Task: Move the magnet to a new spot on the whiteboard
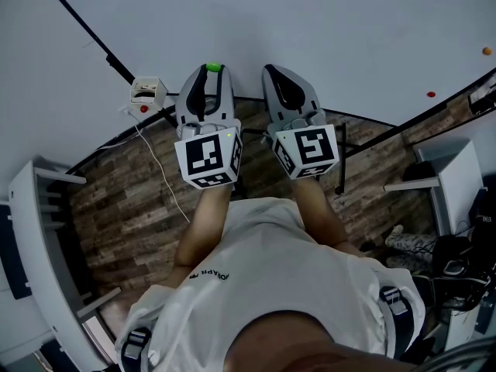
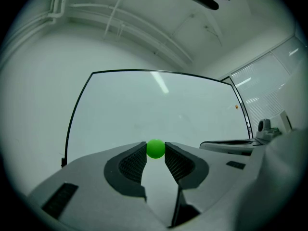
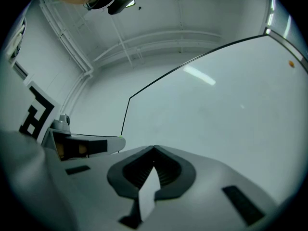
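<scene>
I have the left gripper (image 1: pixel 211 71) closed on the small green magnet (image 2: pixel 155 148). Its two ridged pads pinch the ball at their very tips, so the jaws stand only as far apart as the ball is wide. The magnet sits low against the whiteboard (image 1: pixel 325 22), near its bottom edge, but I cannot tell whether it touches the surface. My right gripper (image 3: pixel 154 149) hangs just beside the left one and points at the same board, its jaws together with nothing between them. An orange dot (image 1: pixel 487 51) and a red dot (image 1: pixel 431 94) lie well apart from the magnet, far to the right on the board.
</scene>
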